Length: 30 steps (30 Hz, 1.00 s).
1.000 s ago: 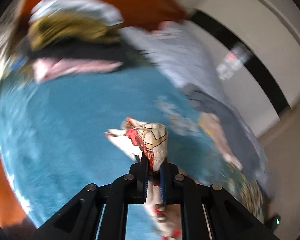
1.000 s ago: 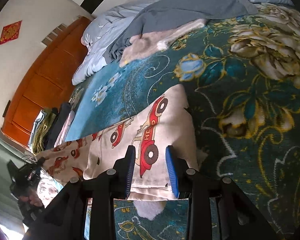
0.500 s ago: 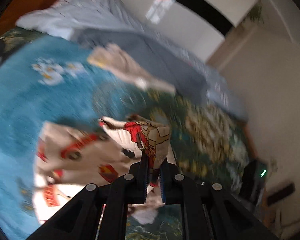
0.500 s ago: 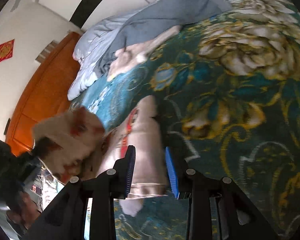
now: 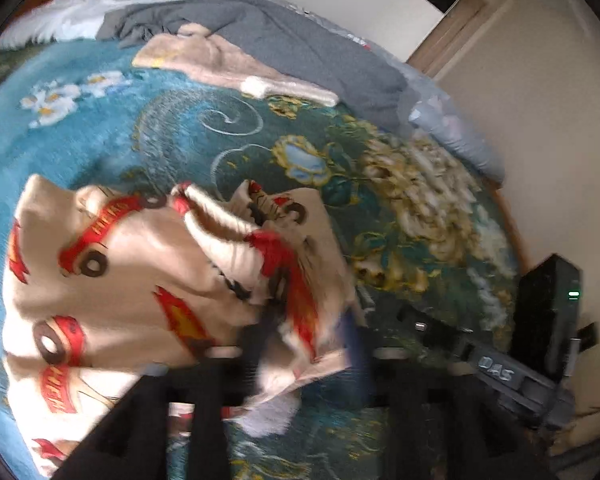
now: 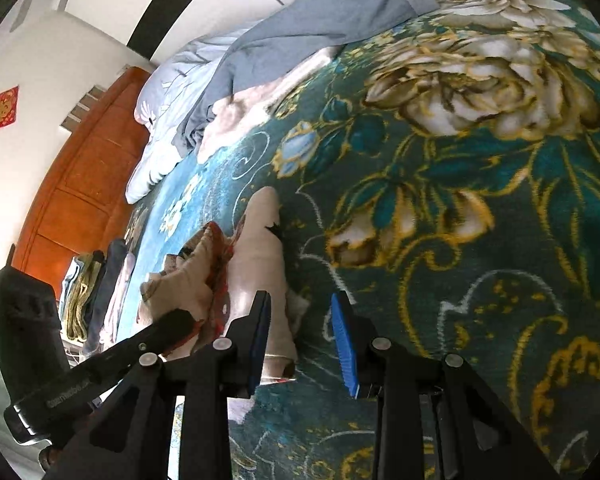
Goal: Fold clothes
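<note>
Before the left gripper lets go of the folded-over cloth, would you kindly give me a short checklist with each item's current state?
1. Left gripper has the car-print cloth between its jaws: ok, though the view is blurred.
2. Right gripper free: ok, jaws open, nothing between them.
3. Carried edge brought over the rest of the cloth: ok, it bunches above the lower layer.
4. Fold lying flat and edges aligned: not ok, the top layer is crumpled.
5. Landing area on the blanket free of other clothes: ok; the grey garment lies farther up the bed.
6. Grippers apart from each other: cannot tell.
</note>
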Tool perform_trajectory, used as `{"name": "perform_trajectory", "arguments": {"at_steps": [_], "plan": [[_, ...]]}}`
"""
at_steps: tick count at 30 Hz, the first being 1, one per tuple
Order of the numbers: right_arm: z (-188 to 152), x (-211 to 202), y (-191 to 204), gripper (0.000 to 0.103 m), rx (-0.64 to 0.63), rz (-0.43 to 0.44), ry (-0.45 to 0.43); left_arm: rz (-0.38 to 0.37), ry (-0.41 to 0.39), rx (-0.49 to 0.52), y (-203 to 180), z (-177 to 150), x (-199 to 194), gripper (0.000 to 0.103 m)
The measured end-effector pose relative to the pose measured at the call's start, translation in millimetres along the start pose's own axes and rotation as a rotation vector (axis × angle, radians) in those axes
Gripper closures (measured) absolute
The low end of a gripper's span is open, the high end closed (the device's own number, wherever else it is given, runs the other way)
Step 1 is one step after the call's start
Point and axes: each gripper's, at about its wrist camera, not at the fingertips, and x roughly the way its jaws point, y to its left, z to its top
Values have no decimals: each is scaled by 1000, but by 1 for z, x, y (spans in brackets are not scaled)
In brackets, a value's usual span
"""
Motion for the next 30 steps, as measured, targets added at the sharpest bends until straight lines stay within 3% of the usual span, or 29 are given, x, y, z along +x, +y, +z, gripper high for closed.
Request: {"name": "perform_trajectory", "arguments": {"at_steps": [6,9,12,13,15,17,20,24,30], "plan": [[1,0,15,71,-45,13,-1,-43,-41,-34,11,-6,-22,33],[2,0,22,71,-67,19,-1,-55,-107,-87,29,-14,-51,33],[3,1,30,67,-89,26,-1,115,-208,-128,57,-23,-81,33],[3,1,33,54,-97,29,-1,188,-227,-145,67,-26,-87,33],[3,7,41,49,-117,39,4,302,-226,-196,91,-32,-91,33],[2,18,47,49,-126,49,42,349,-194,-278,117,-40,-88,33],[-1,34,55,49,-139,59,95,356,-131,-354,143,-55,-76,33],[-3,37,49,50,-123,38,110,305,-148,-381,154,-63,-79,33],[-1,42,59,49,-138,109,135,271,-148,-403,160,-64,-81,33]]}}
